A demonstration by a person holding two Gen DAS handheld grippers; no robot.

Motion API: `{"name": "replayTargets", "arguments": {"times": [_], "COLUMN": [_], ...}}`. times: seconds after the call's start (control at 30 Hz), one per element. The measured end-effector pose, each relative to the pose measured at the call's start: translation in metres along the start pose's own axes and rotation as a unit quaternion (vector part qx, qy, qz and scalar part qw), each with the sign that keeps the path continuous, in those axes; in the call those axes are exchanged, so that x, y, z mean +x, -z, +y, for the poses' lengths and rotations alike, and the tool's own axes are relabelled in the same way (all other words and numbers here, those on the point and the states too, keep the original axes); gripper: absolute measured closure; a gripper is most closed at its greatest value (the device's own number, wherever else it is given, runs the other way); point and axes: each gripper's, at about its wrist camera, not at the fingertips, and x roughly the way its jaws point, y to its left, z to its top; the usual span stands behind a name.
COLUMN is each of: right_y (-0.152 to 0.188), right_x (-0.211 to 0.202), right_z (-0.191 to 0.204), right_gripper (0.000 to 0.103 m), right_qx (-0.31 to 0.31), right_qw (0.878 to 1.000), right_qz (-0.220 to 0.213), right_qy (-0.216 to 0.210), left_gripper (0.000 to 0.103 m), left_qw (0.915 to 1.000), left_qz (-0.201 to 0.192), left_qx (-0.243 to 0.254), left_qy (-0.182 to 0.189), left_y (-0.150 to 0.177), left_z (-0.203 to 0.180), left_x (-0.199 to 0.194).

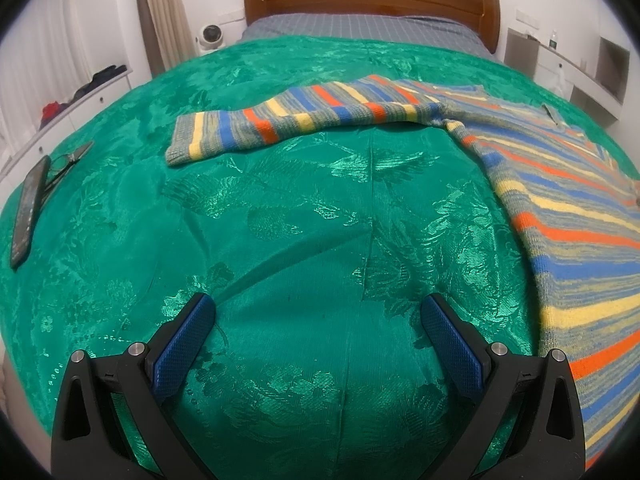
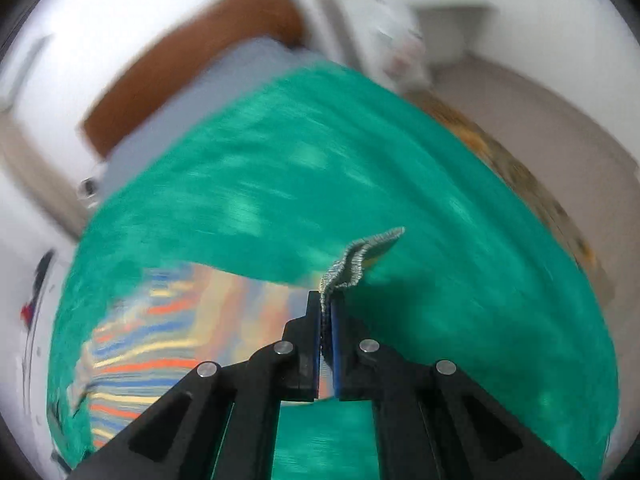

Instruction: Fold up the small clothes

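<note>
A striped sweater (image 1: 560, 208) in blue, orange, yellow and grey lies on a bed covered by a green bedspread (image 1: 304, 240). In the left wrist view the body of the sweater fills the right side, and one sleeve (image 1: 280, 120) stretches flat to the left, toward the far half of the bed. The left tool (image 1: 318, 322) hovers over bare bedspread near the camera, its blue pads spread wide with nothing between them.

The right wrist view is blurred. The right tool (image 2: 326, 304) is pressed together, pinching a grey ribbed edge of the sweater (image 2: 360, 256), which stands up crumpled past the tips. The rest of the sweater lies low and left in that view.

Risks, as a judgement: only a narrow bit of knit sits in the pinch, so a fast pull could let it slip out, or drag the whole sweater and rumple the flat sleeve.

A phone (image 1: 28, 208) and glasses (image 1: 68, 160) lie at the left edge of the bed, well apart from the sweater.

No container is in view
</note>
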Motion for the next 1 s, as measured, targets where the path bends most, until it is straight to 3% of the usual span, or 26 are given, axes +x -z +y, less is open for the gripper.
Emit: {"name": "replayTargets", "arguments": {"times": [0.17, 0.27, 0.4, 0.43, 0.47, 0.53, 0.6, 0.67, 0.77, 0.83, 1.0], "right_y": [-0.009, 0.010, 0.046, 0.057, 0.067, 0.083, 0.089, 0.091, 0.096, 0.105, 0.142], "right_x": [0.004, 0.030, 0.072, 0.086, 0.097, 0.102, 0.092, 0.084, 0.065, 0.054, 0.037], "right_z": [0.128, 0.192, 0.242, 0.249, 0.253, 0.255, 0.248, 0.236, 0.201, 0.168, 0.076], "right_gripper": [0.099, 0.099, 0.095, 0.082, 0.060, 0.047, 0.047, 0.043, 0.035, 0.034, 0.034], "right_qx": [-0.102, -0.156, -0.190, -0.182, -0.170, -0.141, -0.129, -0.126, -0.138, -0.163, -0.171], "right_qw": [0.992, 0.983, 0.970, 0.966, 0.964, 0.959, 0.956, 0.958, 0.972, 0.978, 0.984], "right_qz": [0.012, 0.038, 0.083, 0.114, 0.140, 0.154, 0.148, 0.136, 0.099, 0.074, 0.048], "right_qy": [-0.076, -0.091, -0.123, -0.141, -0.152, -0.192, -0.220, -0.217, -0.165, -0.106, 0.016], "left_gripper": [0.000, 0.000, 0.000, 0.000, 0.000, 0.000, 0.000, 0.000, 0.000, 0.000, 0.000], "left_qw": [1.0000, 1.0000, 1.0000, 1.0000, 1.0000, 1.0000, 1.0000, 1.0000, 1.0000, 1.0000, 1.0000], "left_qz": [-0.002, -0.003, -0.003, -0.003, -0.003, -0.003, -0.004, -0.004, -0.004, -0.004, -0.004], "left_qx": [-0.001, -0.001, -0.001, -0.002, -0.002, -0.001, -0.001, -0.001, -0.001, -0.001, -0.001], "left_qy": [0.004, 0.006, 0.007, 0.007, 0.007, 0.006, 0.006, 0.007, 0.006, 0.006, 0.005], "left_y": [0.001, 0.002, 0.002, 0.002, 0.002, 0.002, 0.002, 0.002, 0.002, 0.002, 0.002], "left_z": [0.000, 0.001, 0.001, 0.001, 0.001, 0.001, 0.001, 0.001, 0.001, 0.001, 0.001], "left_x": [-0.001, -0.001, -0.001, -0.001, -0.001, -0.001, -0.001, -0.001, -0.001, -0.001, -0.001]}}
